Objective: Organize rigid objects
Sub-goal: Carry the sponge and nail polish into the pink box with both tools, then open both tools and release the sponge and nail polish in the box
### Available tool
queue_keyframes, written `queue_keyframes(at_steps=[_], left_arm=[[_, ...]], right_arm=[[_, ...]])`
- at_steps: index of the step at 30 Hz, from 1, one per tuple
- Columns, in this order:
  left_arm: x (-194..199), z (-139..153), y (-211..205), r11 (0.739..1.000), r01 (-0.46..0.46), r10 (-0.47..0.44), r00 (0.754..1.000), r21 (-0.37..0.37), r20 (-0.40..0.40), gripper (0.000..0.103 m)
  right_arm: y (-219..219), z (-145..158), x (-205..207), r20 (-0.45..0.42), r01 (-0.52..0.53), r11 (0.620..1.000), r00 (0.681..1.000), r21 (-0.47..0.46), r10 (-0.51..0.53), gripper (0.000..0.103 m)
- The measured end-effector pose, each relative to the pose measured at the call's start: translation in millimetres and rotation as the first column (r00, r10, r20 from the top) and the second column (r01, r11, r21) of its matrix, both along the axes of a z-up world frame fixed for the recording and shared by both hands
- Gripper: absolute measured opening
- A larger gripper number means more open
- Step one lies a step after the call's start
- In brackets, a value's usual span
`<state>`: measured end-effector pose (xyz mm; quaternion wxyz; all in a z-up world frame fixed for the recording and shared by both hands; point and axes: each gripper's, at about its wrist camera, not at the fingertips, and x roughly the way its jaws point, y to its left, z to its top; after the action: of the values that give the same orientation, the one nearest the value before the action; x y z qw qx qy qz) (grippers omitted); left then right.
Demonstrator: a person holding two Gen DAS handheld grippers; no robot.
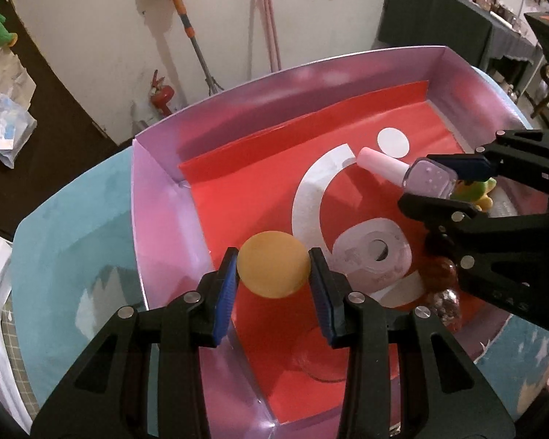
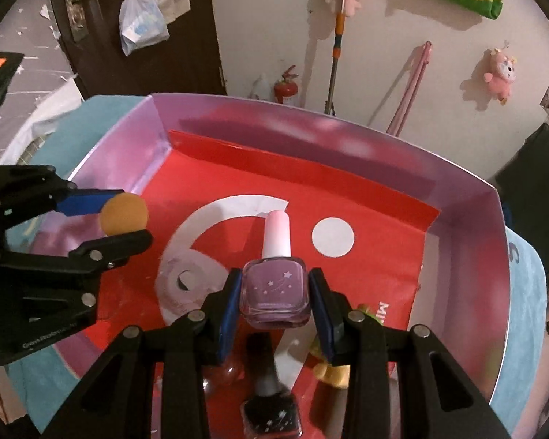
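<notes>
Orange ball (image 1: 273, 264) pinched between left gripper (image 1: 274, 281) pads — nail-polish bottle (image 2: 274, 294) likewise in right gripper (image 2: 276, 307).

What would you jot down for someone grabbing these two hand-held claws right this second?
Left gripper: shut on the orange ball, above the box's left side.
Right gripper: shut on the purple nail polish bottle, above the box's middle.
Already lying in the pink box: tape roll, dark nail polish bottle, yellow-green toy.
Left: put down both held items inside.
</notes>
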<state>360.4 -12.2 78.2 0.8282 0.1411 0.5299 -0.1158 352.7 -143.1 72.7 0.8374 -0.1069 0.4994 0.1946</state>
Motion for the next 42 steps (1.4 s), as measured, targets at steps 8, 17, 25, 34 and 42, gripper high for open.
queue_keyframes(at_steps=[8,17,25,34,42], left_arm=[[6.4,-10.9,-11.6,0.998,0.038,-0.036,0.999,0.043,-0.033,0.036],[4.9,-17.3,-20.8,0.995,0.054,-0.05,0.997,0.079,-0.056,0.036],[13.6,-17.8,-20.6,0.996,0.053,-0.048,0.997,0.075,-0.063,0.036],[9.6,-19.9,-18.5,0.997,0.051,-0.047,0.997,0.058,-0.068,0.036],[9.2,-16.5,-15.6,0.997,0.052,-0.048,0.997,0.053,-0.068,0.037]], right_arm=[[2.3,-13.3,13.8,-0.042,0.011,1.0,0.999,-0.025,-0.012,0.039],[4.2,-22.4,24.4,-0.067,0.017,0.999,0.998,-0.041,-0.02,0.038],[7.3,-25.6,24.4,-0.068,0.01,0.998,0.998,-0.055,-0.014,0.038],[7.5,-24.7,24.1,-0.067,0.006,0.998,0.998,-0.062,-0.01,0.038],[12.2,-24.9,23.3,-0.069,0.006,0.998,0.998,-0.069,-0.011,0.039]])
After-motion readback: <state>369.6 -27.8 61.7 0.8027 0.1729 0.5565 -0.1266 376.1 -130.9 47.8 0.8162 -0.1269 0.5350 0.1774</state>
